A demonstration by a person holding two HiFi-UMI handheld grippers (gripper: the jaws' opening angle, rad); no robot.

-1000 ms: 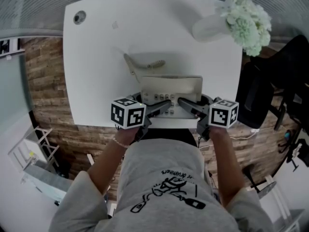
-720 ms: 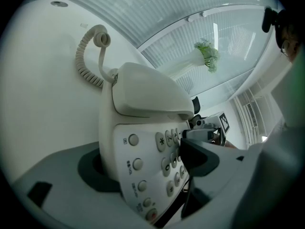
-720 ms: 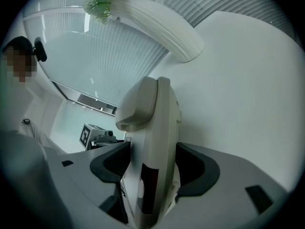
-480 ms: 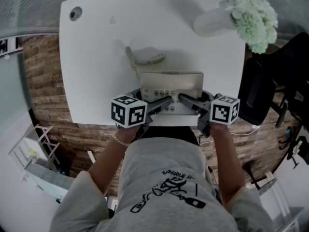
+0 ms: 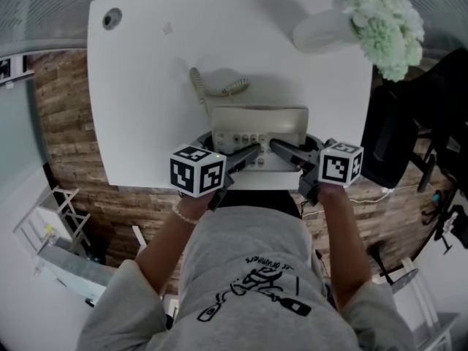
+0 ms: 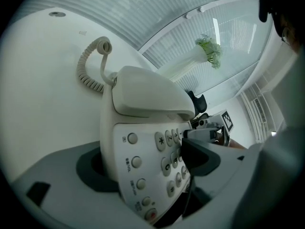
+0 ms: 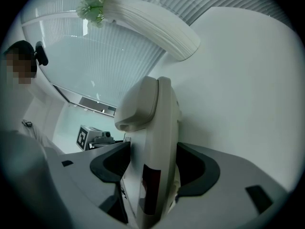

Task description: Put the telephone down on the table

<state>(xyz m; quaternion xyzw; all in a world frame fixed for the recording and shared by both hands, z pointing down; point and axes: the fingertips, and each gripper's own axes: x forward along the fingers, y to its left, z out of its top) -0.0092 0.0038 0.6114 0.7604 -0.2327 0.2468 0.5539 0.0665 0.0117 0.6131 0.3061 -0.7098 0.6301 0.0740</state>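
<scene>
Phone point(image 5: 259, 126) is low at the near edge of the table point(image 5: 146, 86), right in front of you. You can't tell whether its base rests fully on the top. Its coiled cord point(image 5: 228, 88) lies on the table just beyond it.

Against a second ago, little differs: the phone keeps the same spot and both tools flank it as before.

Your left hand-held gripper point(image 5: 248, 154) has the phone's left side between its jaws, with one pad point(image 6: 202, 156) on the keypad face and the other behind the base. Those jaws have just been easing wider, yet the pads still lie on the phone.

Your right hand-held gripper point(image 5: 284, 151) is closed on the right side, with a pad point(image 7: 112, 163) against each face.

The handset point(image 6: 147, 92) sits in its cradle. The vase point(image 5: 322, 34) of flowers is well apart, at the far right corner.
</scene>
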